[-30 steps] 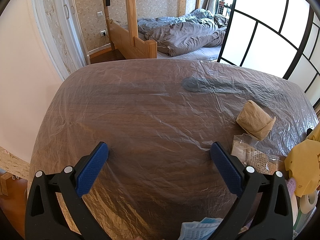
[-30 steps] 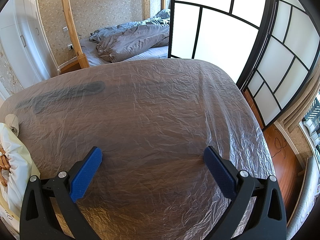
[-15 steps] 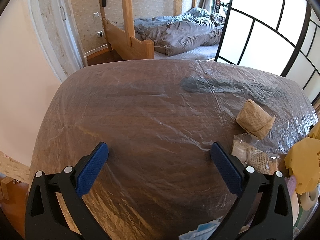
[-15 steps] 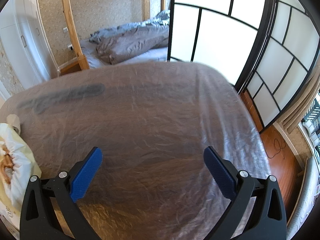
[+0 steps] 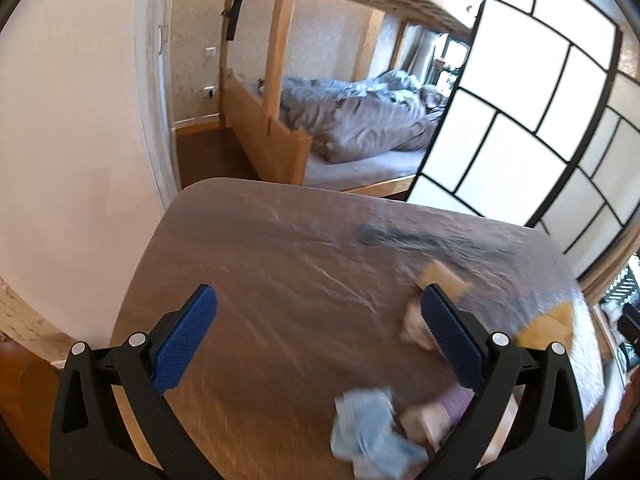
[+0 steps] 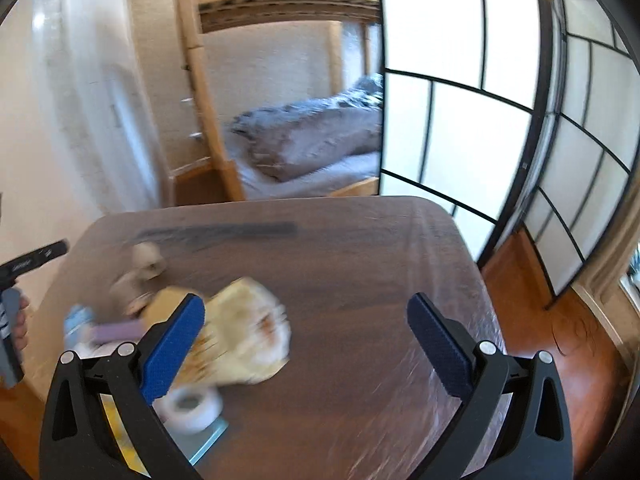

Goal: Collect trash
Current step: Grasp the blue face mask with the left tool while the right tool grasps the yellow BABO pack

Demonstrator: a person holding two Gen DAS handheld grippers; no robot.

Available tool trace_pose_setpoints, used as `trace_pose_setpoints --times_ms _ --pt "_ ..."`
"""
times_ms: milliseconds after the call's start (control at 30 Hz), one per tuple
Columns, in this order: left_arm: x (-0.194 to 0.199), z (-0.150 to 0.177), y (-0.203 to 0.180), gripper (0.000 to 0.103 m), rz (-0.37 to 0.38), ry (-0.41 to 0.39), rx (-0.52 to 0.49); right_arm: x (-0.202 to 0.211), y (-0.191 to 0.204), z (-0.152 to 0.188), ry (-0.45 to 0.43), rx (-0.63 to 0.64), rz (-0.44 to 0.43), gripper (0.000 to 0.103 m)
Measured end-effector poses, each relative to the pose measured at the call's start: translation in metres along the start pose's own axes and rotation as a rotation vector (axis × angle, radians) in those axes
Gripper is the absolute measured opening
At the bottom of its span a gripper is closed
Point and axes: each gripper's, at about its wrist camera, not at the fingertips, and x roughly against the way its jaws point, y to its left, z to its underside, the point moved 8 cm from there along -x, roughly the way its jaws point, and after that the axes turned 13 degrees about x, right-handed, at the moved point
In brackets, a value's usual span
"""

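Observation:
Trash lies on a brown table under clear plastic film point(image 5: 280, 280). In the left wrist view, a blue crumpled face mask point(image 5: 368, 432), a brown paper wad point(image 5: 440, 278) and a clear packet point(image 5: 416, 324) lie at the right. My left gripper point(image 5: 316, 336) is open and empty, high above the table. In the right wrist view, a yellow-white crumpled bag point(image 6: 244, 332), a tape roll point(image 6: 192, 408), a pink item point(image 6: 116, 330) and the paper wad point(image 6: 146, 258) lie at the left. My right gripper point(image 6: 304, 340) is open and empty above the table. Both views are blurred.
A bunk bed with grey bedding point(image 5: 360, 120) stands beyond the table. A black-framed sliding screen point(image 6: 480, 100) is at the right, with wooden floor point(image 6: 540, 300) below it. A white wall point(image 5: 80, 120) is at the left. The left gripper's handle and hand point(image 6: 16, 320) show at the far left.
Both grippers have risen and pulled back from the table, so more of the room and the trash pile shows. Both stay open.

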Motion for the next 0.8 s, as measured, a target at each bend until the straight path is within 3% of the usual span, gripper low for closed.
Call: trace_pose_setpoints --times_ms 200,333,433,500,700,800 --pt "0.024 0.038 0.002 0.102 -0.06 -0.006 -0.064 0.037 0.07 0.038 0.001 0.08 -0.128 0.099" --pt "0.02 0.062 0.0 0.102 -0.055 0.026 -0.07 0.041 0.116 0.07 0.026 0.113 -0.181 0.099" --pt "0.01 0.072 0.001 0.102 -0.049 0.048 -0.075 0.036 0.142 0.086 0.044 0.161 -0.174 0.099" --pt "0.004 0.078 -0.001 0.102 -0.05 0.072 -0.095 0.032 0.157 0.096 0.057 0.235 -0.117 0.099" --pt "-0.01 0.088 -0.008 0.102 -0.045 0.107 -0.118 0.023 0.175 0.108 0.068 0.32 -0.053 0.099" --pt "-0.015 0.093 -0.012 0.09 -0.054 0.123 -0.158 0.016 0.178 0.11 0.078 0.32 -0.049 0.099"
